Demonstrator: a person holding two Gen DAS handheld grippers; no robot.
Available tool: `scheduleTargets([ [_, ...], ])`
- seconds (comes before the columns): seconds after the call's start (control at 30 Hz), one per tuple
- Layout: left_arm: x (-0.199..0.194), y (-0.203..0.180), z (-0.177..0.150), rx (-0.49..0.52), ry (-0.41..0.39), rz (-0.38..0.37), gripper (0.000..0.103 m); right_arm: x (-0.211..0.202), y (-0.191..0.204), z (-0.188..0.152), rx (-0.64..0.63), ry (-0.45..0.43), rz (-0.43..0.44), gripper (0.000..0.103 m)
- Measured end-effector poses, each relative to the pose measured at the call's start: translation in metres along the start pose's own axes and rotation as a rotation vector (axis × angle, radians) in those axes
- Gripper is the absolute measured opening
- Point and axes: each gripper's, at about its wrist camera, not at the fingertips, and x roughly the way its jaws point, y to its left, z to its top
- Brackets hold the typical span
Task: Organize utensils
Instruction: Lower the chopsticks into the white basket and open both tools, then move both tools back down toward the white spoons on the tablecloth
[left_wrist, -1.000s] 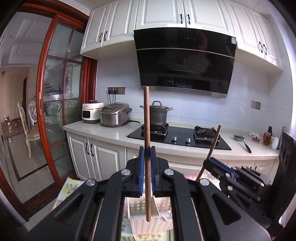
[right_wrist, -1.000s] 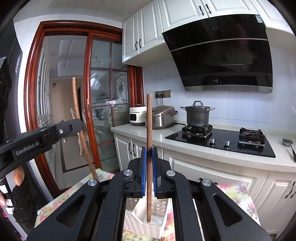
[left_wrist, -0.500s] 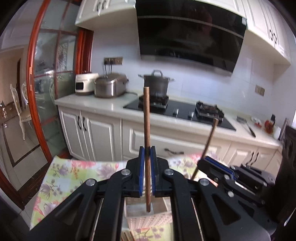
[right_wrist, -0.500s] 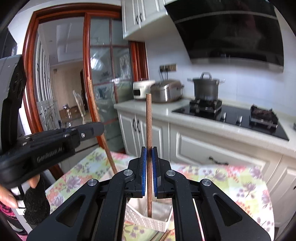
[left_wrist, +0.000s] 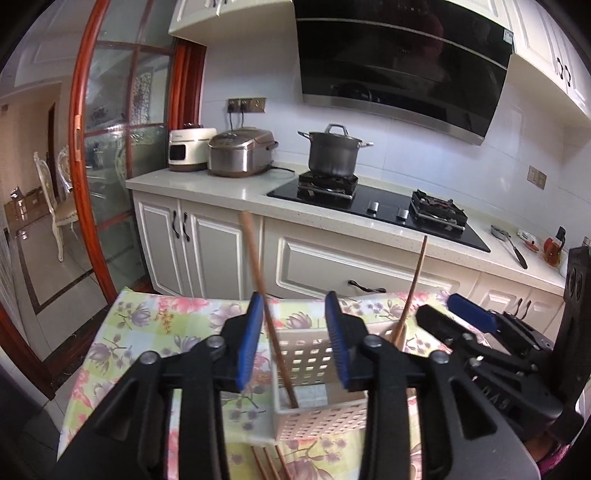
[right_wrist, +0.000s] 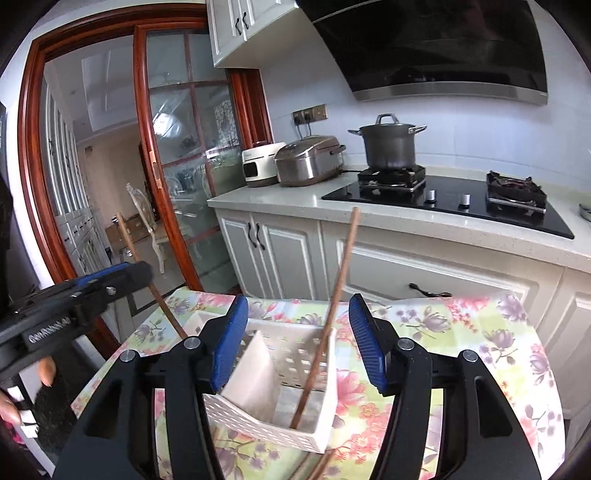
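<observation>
Two wooden chopsticks stood in the white perforated basket (right_wrist: 273, 424) on the flowered surface (right_wrist: 480, 350). One chopstick (right_wrist: 325, 339) leaned in the compartment to the right of the divider, as the right wrist view showed it. The other chopstick (left_wrist: 269, 317) stood tilted in the left end of the basket (left_wrist: 317, 417), its tip at the bottom.

The left gripper (left_wrist: 295, 339) had its jaws opening; the chopstick lay between them close to the left pad, apparently released. The right gripper (right_wrist: 299, 343) also had its jaws opening, well clear of its chopstick on both sides.

The step in hand looked like the drop-off of this pair into the basket. More chopsticks (left_wrist: 266, 461) lay on the surface just in front of the basket. The next move probably called for lifting both grippers back without knocking the leaning sticks, then reaching for those loose ones.
</observation>
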Motion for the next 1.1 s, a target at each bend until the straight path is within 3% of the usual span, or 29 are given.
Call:
scheduleTargets([
  [0.2, -0.036, 0.012, -0.016, -0.054, -0.075, 0.040, 0.059, -0.025, -0.006, -0.016, -0.005, -0.019, -0.021, 0.056],
  [0.47, -0.077, 0.014, -0.052, -0.049, -0.115, 0.091, 0.070, -0.063, -0.005, -0.057, -0.025, -0.020, -0.038, 0.056],
  [0.77, -0.090, 0.021, -0.095, -0.086, -0.048, 0.089, 0.076, -0.095, -0.007, -0.098, -0.006, -0.002, -0.057, 0.056],
  [1.1, -0.063, 0.023, -0.144, -0.083, 0.088, 0.101, 0.076, -0.097, -0.021, -0.141, 0.067, 0.092, -0.068, 0.054],
])
